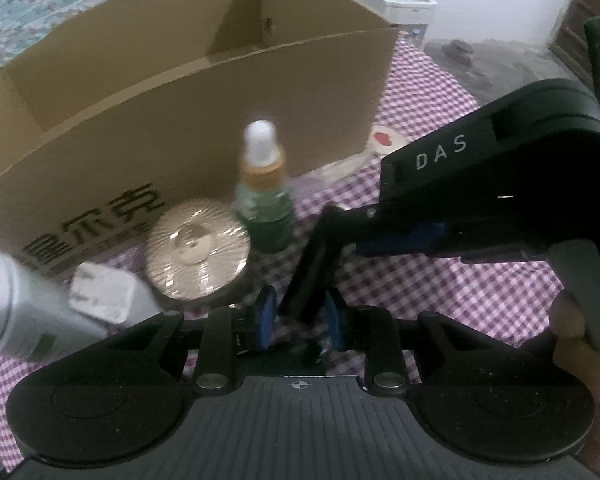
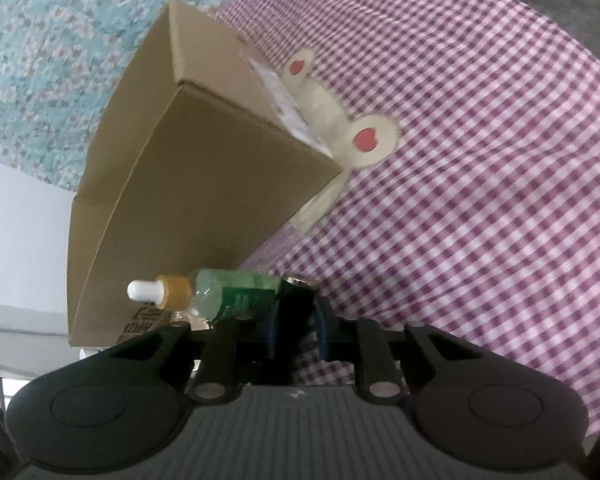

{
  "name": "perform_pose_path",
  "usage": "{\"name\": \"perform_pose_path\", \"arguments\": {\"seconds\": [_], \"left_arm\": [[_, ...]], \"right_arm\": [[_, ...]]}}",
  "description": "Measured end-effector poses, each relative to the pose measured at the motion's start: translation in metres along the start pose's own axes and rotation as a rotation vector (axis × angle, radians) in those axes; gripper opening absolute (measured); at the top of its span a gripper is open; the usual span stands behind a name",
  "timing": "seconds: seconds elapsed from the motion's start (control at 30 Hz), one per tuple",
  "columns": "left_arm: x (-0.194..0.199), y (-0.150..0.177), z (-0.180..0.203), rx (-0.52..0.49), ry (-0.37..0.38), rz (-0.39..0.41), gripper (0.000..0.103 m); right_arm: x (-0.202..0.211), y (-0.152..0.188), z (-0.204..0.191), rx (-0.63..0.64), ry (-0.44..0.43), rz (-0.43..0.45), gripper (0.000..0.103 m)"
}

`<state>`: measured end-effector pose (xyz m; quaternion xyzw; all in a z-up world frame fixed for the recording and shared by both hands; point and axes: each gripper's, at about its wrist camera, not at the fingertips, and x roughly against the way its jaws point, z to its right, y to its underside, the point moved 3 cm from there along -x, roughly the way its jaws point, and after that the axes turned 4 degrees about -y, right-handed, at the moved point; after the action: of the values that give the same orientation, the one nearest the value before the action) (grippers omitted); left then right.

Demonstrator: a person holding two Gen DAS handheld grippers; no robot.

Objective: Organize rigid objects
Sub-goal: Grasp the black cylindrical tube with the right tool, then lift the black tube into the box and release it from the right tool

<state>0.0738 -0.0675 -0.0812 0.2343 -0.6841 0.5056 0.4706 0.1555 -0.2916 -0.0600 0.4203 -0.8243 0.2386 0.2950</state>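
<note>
A black bar-shaped object (image 1: 306, 276) stands tilted on the purple checked cloth (image 1: 460, 280). Its lower end sits between the blue pads of my left gripper (image 1: 300, 318), which is shut on it. My right gripper (image 1: 340, 220) comes in from the right, marked DAS, and grips the bar's upper end. In the right wrist view the same black object (image 2: 296, 300) fills the narrow gap of the right gripper (image 2: 297, 322). A green dropper bottle (image 1: 264, 200) with a white tip and orange collar stands just behind; the rolled right view shows the bottle (image 2: 228, 292) sideways.
An open cardboard box (image 1: 180, 92) stands behind the bottle, its corner (image 2: 188, 184) close to the right gripper. A ribbed silver disc (image 1: 198, 250), a white plug adapter (image 1: 100, 292) and a white bottle (image 1: 16, 308) lie left. A cream felt piece (image 2: 364, 140) with red hearts lies by the box.
</note>
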Motion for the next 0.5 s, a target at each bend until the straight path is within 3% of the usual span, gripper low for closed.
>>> {"name": "perform_pose_path", "arguments": {"seconds": [0.17,0.5], "left_arm": [[-0.009,-0.001,0.011,-0.038,0.006,-0.023,0.026],[0.008,0.003,0.014,-0.058,0.003,0.024,0.021]], "right_arm": [[-0.004,0.0,-0.002,0.004,-0.009,-0.045,0.028],[-0.009,0.003,-0.012,0.04,-0.03,-0.075,0.028]]}}
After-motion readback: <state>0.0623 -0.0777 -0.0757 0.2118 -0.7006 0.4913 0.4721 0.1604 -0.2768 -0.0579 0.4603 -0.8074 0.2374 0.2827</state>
